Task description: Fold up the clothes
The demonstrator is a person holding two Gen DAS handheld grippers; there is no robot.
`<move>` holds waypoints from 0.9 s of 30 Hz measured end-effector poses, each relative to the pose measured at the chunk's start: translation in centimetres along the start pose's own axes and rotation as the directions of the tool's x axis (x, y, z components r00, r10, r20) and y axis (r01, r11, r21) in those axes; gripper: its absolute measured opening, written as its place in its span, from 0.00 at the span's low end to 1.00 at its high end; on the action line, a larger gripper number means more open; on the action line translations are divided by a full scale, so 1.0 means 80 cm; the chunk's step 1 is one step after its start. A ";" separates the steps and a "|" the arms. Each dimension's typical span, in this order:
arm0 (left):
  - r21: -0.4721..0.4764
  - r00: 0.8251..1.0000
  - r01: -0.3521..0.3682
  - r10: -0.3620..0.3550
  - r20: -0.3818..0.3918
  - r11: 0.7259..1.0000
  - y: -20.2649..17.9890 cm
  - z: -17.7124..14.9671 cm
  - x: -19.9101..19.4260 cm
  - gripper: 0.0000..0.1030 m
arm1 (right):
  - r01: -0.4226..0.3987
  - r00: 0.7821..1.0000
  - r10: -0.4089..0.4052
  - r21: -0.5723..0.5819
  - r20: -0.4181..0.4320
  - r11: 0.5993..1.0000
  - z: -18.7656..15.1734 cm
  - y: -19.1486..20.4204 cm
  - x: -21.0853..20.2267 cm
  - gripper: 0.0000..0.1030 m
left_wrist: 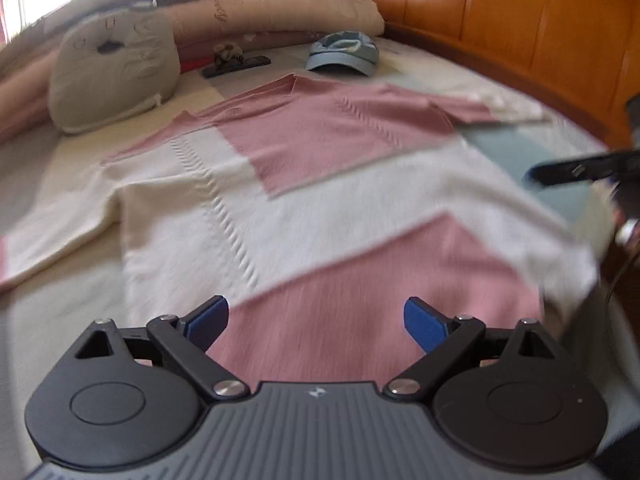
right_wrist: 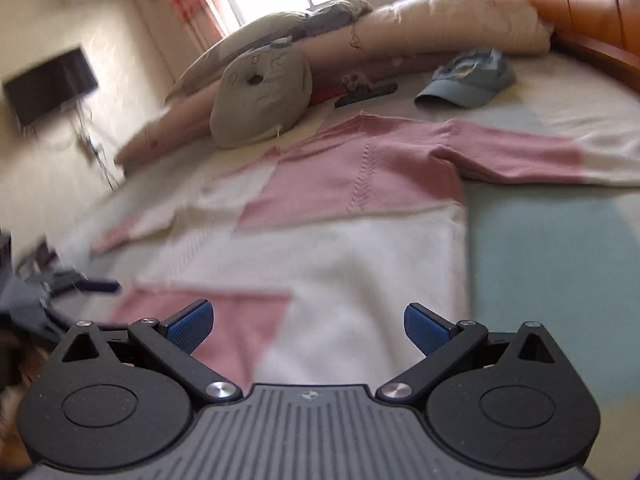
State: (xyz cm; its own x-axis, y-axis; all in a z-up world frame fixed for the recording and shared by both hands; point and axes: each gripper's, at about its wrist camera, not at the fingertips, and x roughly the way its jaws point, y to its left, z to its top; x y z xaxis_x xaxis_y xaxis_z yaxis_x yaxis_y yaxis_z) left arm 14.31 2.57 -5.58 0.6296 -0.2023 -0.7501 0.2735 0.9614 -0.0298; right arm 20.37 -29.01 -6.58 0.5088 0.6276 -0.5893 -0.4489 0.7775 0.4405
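Note:
A pink and cream colour-block sweater (left_wrist: 320, 184) lies spread flat on the bed, hem nearest me, neck toward the pillows. My left gripper (left_wrist: 316, 322) hovers open over the pink panel at the hem, holding nothing. In the right wrist view the same sweater (right_wrist: 352, 240) stretches ahead, one sleeve (right_wrist: 520, 156) out to the right. My right gripper (right_wrist: 308, 326) is open above the hem's cream and pink part, with nothing between its blue pads. The right gripper's fingers (left_wrist: 576, 170) show at the right edge of the left wrist view.
A blue cap (left_wrist: 344, 54) and a dark flat object (left_wrist: 236, 65) lie beyond the sweater's neck. A grey cushion (left_wrist: 112, 72) and rolled bedding (left_wrist: 296, 12) line the far side. A wooden headboard (left_wrist: 520, 24) runs along the right. A wall television (right_wrist: 50, 86) hangs left.

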 end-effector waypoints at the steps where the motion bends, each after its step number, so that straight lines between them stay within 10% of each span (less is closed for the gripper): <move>1: -0.025 1.000 -0.003 0.002 -0.016 1.000 0.002 0.005 0.013 0.91 | -0.014 1.000 0.015 0.033 -0.016 0.999 0.012 -0.007 0.019 1.00; 9: -0.059 0.993 -0.054 0.048 -0.104 0.997 0.031 -0.030 0.024 0.96 | 0.135 0.991 -0.135 -0.031 -0.023 0.990 0.003 -0.046 0.038 0.94; 14: 0.060 0.990 -0.121 0.124 -0.064 0.991 0.006 -0.018 0.004 0.94 | 0.251 0.966 -0.258 -0.165 -0.018 0.954 0.009 0.013 0.028 1.00; 27: 0.057 0.994 -0.064 0.068 -0.080 0.996 -0.034 -0.071 -0.015 0.95 | 0.280 0.944 -0.323 -0.357 -0.066 0.891 -0.101 0.080 0.004 1.00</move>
State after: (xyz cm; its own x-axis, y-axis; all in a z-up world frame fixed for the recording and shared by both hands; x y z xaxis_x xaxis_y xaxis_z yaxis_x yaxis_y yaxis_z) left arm 8.64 1.23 -8.36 0.5862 -0.1206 -0.8011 0.2738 0.9602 0.0558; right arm 11.70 -24.20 -9.45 0.5767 0.3384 -0.7436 -0.5199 0.8541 -0.0146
